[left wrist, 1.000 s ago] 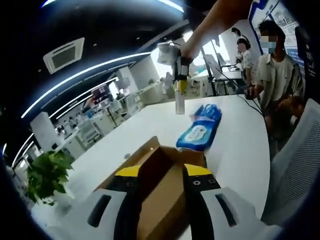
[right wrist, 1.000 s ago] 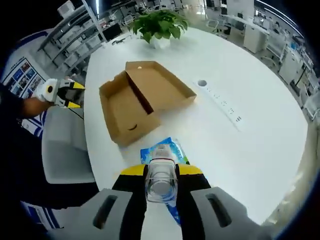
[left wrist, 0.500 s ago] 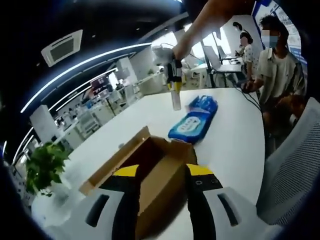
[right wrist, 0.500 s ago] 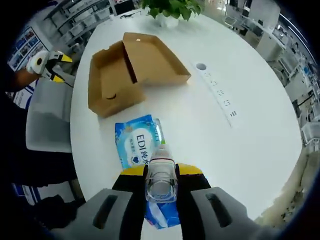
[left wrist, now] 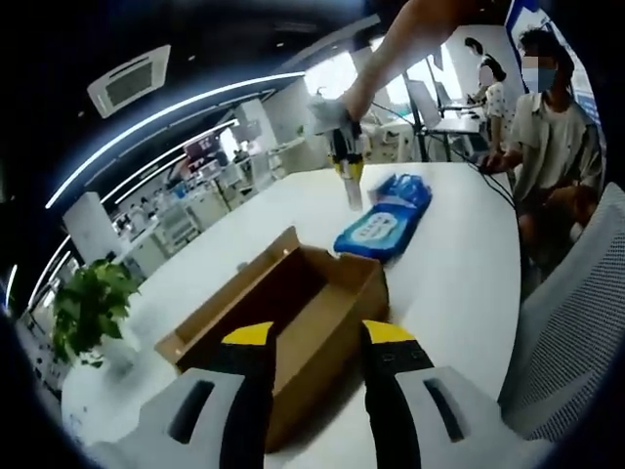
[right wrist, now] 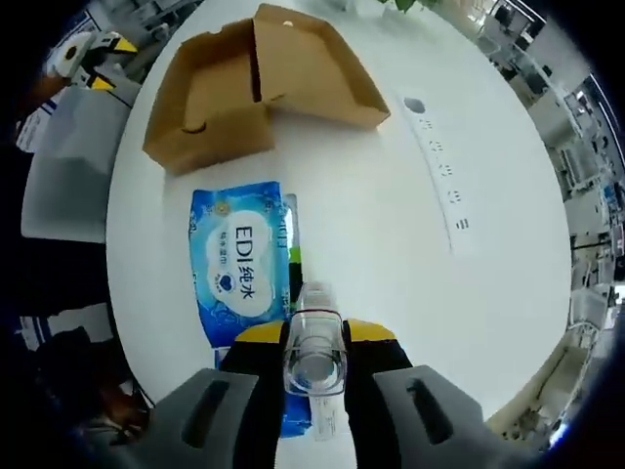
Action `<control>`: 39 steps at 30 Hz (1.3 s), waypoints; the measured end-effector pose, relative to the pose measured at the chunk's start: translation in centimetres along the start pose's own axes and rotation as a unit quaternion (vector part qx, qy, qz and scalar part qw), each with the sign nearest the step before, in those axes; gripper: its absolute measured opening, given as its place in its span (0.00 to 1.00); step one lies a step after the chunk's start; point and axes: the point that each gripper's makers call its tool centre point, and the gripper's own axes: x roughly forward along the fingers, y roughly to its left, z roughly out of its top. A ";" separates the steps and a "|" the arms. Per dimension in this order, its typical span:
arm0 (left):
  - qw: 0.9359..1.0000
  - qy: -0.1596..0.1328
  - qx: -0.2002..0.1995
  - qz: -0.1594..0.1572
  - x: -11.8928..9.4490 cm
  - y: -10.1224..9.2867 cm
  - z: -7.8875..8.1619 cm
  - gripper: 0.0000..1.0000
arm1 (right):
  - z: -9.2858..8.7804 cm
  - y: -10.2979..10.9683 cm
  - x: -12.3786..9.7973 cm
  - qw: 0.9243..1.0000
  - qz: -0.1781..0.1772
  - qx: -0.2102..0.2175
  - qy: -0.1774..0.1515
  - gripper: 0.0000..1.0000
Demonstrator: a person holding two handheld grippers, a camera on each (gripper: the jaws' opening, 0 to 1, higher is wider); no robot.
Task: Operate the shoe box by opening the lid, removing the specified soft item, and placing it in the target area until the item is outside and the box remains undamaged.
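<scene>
Wipes pack [right wrist: 242, 269] lies seemingly just below right claw [right wrist: 313, 337].

Both grippers [left wrist: 315, 337] [right wrist: 314, 332] have white bodies and black, yellow-tipped jaws.

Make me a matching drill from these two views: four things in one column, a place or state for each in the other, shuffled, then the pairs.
Things:
1. box
2. wipes pack
3. plant
4. right tool

Places or states:
A. lying flat on the white table, outside the box
B. shut on a clear plastic piece
C. lid open, nothing visible inside
D. at the table's far end, past the box in the left gripper view

Pairs: 1-C, 2-A, 3-D, 4-B
</scene>
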 end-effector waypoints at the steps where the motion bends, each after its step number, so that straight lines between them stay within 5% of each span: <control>1: 1.000 0.001 0.000 0.000 0.1 0.0 -0.1 0.34 | 0.1 -0.1 0.4 1.000 0.000 -0.006 0.004 0.18; 16: 1.000 0.006 0.000 -0.008 0.2 0.5 -1.1 0.34 | 1.1 1.0 2.9 0.997 0.002 -0.067 0.045 0.18; 39: 1.000 0.012 -0.007 -0.010 0.3 -0.4 -1.9 0.33 | 1.4 1.4 3.8 0.997 0.013 -0.072 0.038 0.20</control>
